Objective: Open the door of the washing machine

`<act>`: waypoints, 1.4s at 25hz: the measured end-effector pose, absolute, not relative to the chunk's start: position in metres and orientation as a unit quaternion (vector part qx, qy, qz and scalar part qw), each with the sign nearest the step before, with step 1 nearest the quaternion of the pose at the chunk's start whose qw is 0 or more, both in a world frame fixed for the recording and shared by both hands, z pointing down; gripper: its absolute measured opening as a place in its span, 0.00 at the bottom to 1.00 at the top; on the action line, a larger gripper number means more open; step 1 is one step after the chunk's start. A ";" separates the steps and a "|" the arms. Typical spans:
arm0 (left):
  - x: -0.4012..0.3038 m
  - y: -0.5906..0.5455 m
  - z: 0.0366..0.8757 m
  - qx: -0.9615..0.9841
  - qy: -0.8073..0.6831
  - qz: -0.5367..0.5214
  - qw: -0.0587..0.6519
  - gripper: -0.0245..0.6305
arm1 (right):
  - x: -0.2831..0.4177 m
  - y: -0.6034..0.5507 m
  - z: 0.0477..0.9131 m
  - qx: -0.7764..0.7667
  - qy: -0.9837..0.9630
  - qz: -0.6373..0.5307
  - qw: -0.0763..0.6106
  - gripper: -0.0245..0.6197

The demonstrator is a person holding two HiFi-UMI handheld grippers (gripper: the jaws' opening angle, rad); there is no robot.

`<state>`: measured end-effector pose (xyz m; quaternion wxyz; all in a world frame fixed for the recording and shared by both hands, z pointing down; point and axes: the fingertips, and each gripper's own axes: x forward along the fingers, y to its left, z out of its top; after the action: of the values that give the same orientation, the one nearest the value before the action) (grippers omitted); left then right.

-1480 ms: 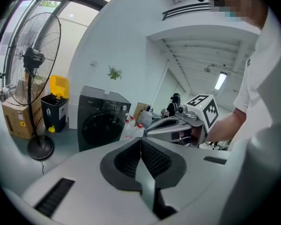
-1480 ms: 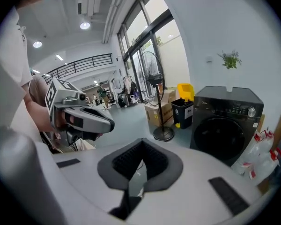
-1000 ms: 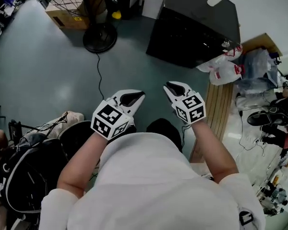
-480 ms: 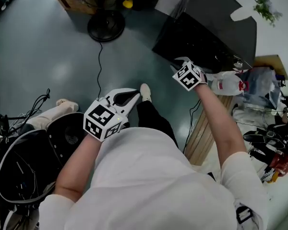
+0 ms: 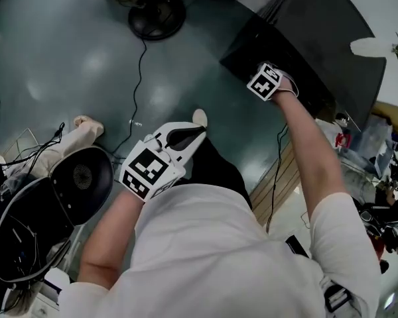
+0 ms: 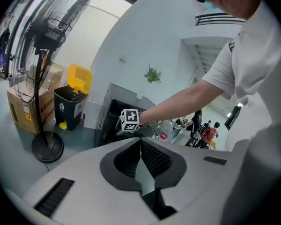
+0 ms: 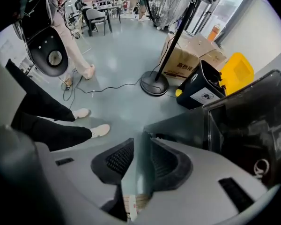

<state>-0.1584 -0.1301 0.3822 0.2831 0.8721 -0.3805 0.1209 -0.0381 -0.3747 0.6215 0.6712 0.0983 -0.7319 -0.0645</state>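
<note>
The washing machine (image 5: 318, 52) is a glossy black box at the upper right of the head view; its dark front (image 7: 253, 125) fills the right of the right gripper view. My right gripper (image 5: 272, 79) reaches out on a stretched arm, pointing steeply down at the machine's near top edge. Its jaws (image 7: 144, 137) have just been opening and stand slightly apart with nothing between them. My left gripper (image 5: 198, 131) hangs close to the body over the floor, its tips (image 6: 140, 139) together and empty. The left gripper view shows the right gripper's marker cube (image 6: 129, 120) against the machine (image 6: 113, 121).
A standing fan's round base (image 5: 156, 15) and its cable (image 5: 140, 78) lie on the grey floor to the left of the machine. A black bin with a yellow lid (image 7: 215, 86) and a cardboard box (image 7: 187, 55) stand beside it. A black round seat (image 5: 79, 177) sits at lower left, plastic bags (image 5: 345, 138) at right.
The right arm has stretched away from the body, up and right in the head view, to the washing machine's edge. The left gripper has shifted a little and rolled.
</note>
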 end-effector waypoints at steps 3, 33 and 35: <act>-0.142 -0.151 0.390 0.875 -0.370 0.127 0.287 0.07 | -0.040 -0.390 0.644 0.078 -0.718 -0.071 0.688 0.24; -0.118 -0.209 0.426 0.841 -0.391 0.112 0.356 0.07 | -0.024 -0.412 0.749 0.030 -0.595 -0.086 0.799 0.15; -0.119 -0.206 0.426 0.842 -0.390 0.113 0.356 0.07 | -0.027 -0.407 0.750 0.024 -0.595 -0.089 0.799 0.15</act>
<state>-0.1188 -0.2060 0.4261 0.3558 0.8418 -0.3899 0.1130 -0.0271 -0.4068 0.7504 0.7987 0.0244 -0.5947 -0.0887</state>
